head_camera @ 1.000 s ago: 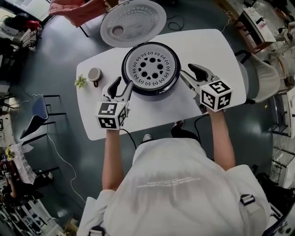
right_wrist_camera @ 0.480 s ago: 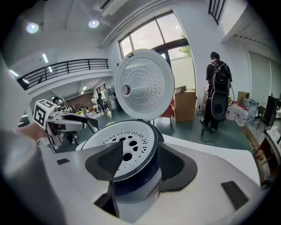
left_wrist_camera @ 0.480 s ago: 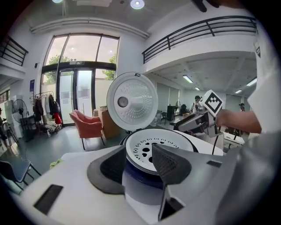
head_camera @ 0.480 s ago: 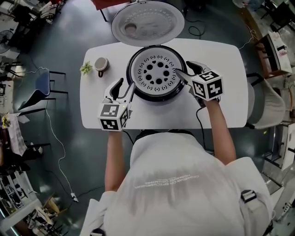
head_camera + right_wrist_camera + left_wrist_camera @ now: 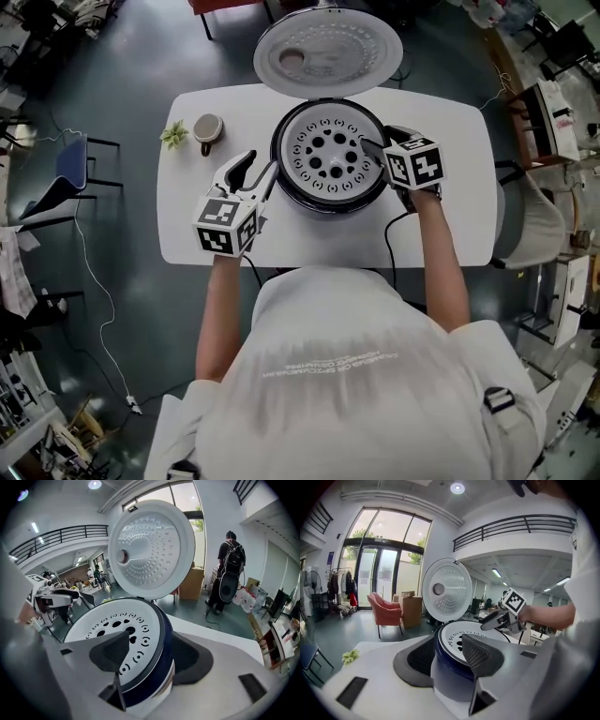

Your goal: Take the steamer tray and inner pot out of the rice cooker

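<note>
L gripper [image 5: 259, 169]: fingers apart, nothing clamped, rice cooker [image 5: 330, 204] wall just ahead of tips. Steamer tray [image 5: 328, 155] sits in cooker top, on worktop [image 5: 450, 216]. R gripper [image 5: 381, 141]: fingers just been opening, apart, straddling cooker rim w/o pressing; one over tray, other outside wall.

The right gripper [image 5: 154, 651] (jaws just opening, now spread wide) straddles the cooker [image 5: 157, 679] rim: one jaw over the perforated tray [image 5: 110, 625], the other outside the wall, neither visibly pressing. The lid [image 5: 150, 550] stands upright at 12 o'clock, and the left gripper [image 5: 54, 599] is at 9.
</note>
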Demonstrator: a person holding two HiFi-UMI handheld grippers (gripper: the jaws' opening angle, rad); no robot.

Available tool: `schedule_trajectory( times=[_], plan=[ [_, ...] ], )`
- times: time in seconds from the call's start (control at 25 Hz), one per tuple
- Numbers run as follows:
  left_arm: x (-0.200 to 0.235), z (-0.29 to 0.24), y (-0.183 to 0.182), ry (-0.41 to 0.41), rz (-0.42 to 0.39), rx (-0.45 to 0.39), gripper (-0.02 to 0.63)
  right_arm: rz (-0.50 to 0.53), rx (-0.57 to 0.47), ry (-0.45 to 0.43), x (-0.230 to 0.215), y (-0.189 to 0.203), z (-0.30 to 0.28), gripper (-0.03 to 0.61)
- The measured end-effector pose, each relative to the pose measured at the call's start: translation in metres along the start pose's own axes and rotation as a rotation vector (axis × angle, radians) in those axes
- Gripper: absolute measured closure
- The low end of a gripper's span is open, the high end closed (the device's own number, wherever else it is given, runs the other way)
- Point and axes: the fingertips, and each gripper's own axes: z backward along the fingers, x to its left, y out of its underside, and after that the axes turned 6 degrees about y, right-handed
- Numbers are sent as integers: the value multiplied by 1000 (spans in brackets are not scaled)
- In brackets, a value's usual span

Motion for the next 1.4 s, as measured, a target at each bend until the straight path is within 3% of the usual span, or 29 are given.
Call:
schedule_trajectory(
  times=[0.08, 0.16, 0.24, 0.4, 0.68, 0.92, 1.12, 1.4],
  plan=[
    [4, 1, -4, 12, 1, -10, 418, -22, 1, 21, -2, -1, -6, 285],
    [10, 2, -6, 25, 31, -32, 421, -23, -1, 56, -7, -1, -8, 336],
    [15, 2, -7, 40, 73, -55, 429, -9, 6, 74, -10, 1, -8, 344],
    [22, 0, -8, 59, 108, -75, 435, 21, 25, 109, -13, 1, -8, 270],
    [21, 1, -11, 112, 167, -99, 446, 39, 73, 151, -20, 20, -14, 247],
    [21, 4, -5, 93, 98, -61, 449, -50, 70, 156, -21, 27, -16, 265],
    [21, 5, -5, 99, 68, -55, 449, 95, 85, 159, -18, 24, -19, 265],
    [20, 10, -12, 98, 41, -65, 449, 166, 106, 195, -20, 22, -12, 264]
  ],
)
